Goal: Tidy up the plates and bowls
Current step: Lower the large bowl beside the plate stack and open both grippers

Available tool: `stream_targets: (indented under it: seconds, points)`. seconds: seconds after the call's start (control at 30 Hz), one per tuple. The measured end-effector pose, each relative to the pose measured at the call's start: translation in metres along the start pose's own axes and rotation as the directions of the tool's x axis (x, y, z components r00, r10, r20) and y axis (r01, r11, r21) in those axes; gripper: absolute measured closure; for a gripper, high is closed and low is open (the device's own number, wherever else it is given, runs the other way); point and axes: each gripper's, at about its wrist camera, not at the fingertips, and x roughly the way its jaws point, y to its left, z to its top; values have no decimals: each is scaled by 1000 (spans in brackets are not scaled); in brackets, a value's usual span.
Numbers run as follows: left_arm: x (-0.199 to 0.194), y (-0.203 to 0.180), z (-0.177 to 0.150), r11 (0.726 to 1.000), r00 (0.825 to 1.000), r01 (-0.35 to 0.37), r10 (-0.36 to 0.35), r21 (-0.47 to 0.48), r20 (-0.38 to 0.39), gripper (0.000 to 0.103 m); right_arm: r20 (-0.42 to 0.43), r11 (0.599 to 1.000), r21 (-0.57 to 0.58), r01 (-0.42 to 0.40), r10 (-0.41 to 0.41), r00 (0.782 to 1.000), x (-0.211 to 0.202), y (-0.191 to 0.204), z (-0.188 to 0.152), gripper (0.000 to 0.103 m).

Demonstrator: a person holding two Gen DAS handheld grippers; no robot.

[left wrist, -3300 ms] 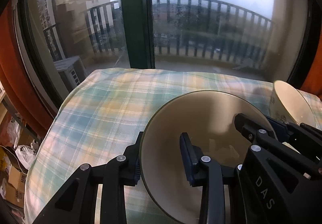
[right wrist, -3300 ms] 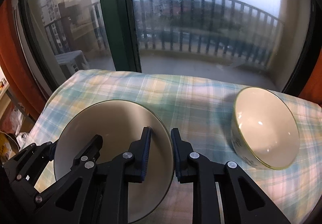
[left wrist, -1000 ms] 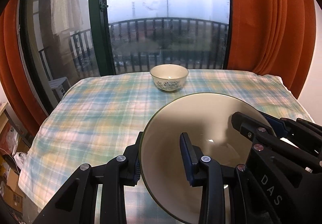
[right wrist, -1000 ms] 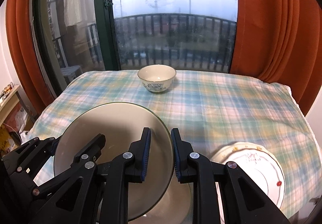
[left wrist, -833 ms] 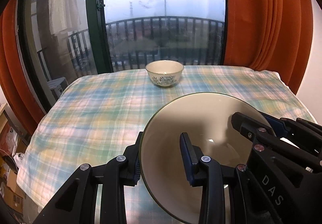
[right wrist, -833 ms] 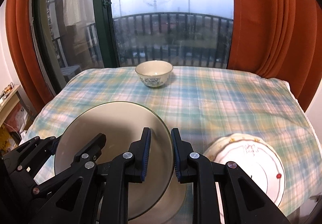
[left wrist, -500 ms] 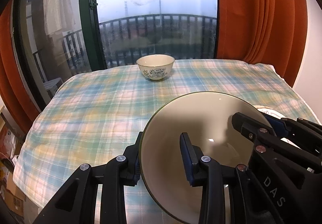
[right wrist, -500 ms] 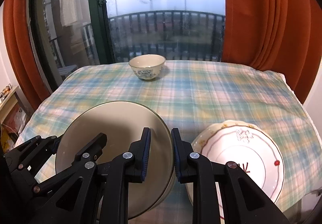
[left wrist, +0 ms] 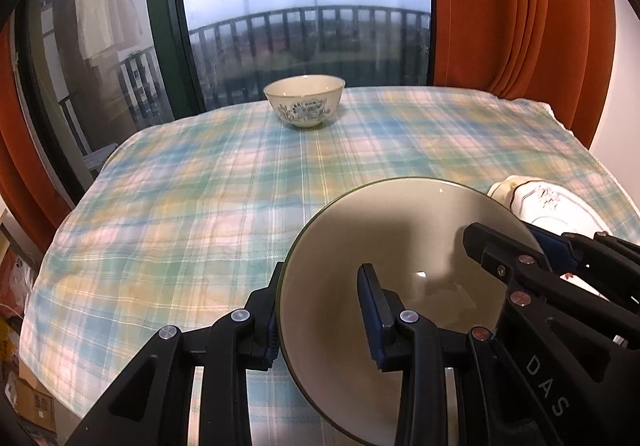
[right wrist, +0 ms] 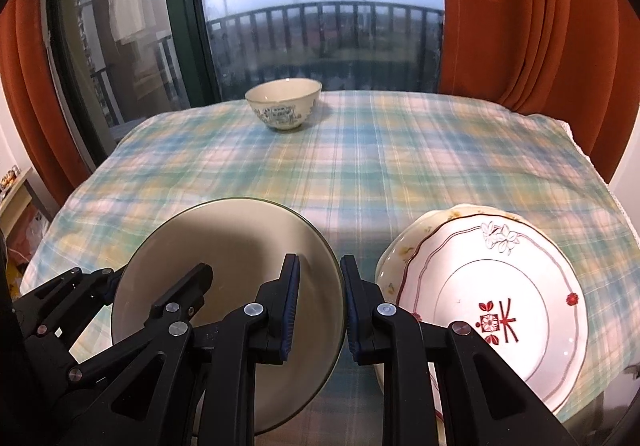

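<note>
Jaws of the left gripper point(left wrist: 320, 310), as we see in the left wrist view, are clenched on the left rim of a wide beige bowl with a dark green edge point(left wrist: 404, 246), one finger inside the bowl and one outside it; we find the right gripper's black fingers point(left wrist: 520, 258) on the bowl's opposite rim. The bowl tilts toward the camera above the near part of the desk, which carries a plaid cloth point(left wrist: 224, 185). A small patterned bowl point(left wrist: 304, 101) stands upright at the far edge by the window, well apart, and a white plate point(left wrist: 556, 205) shows just beyond the held bowl's right side. In the right wrist view we see the right gripper point(right wrist: 320, 306) grasping the beige bowl's right rim, the left gripper's fingers point(right wrist: 180, 286) on the other side. Just beside it to the right lie stacked plates point(right wrist: 500, 286), the top one white with red motifs, and the small bowl stands far behind.
</note>
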Motion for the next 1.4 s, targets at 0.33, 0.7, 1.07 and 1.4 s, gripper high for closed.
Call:
stream_targets:
  seconds: [0.33, 0.7, 1.07, 1.4]
  points:
    - [3, -2, -5, 999, 999, -16, 15, 31, 35, 70, 32, 998, -35, 42, -41, 999, 6, 6, -5, 79]
    - [-1, 5, -9, 998, 998, 57, -57, 0, 12, 34, 41, 1000, -6, -10, 10, 999, 0, 6, -12, 27]
    - [-17, 8, 1, 996, 995, 83, -84, 29, 45, 18, 79, 1000, -24, -8, 10, 997, -18, 15, -5, 14]
    - [-9, 18, 34, 997, 995, 80, -81, 18, 60, 16, 86, 999, -21, -27, 29, 996, -6, 17, 30, 10]
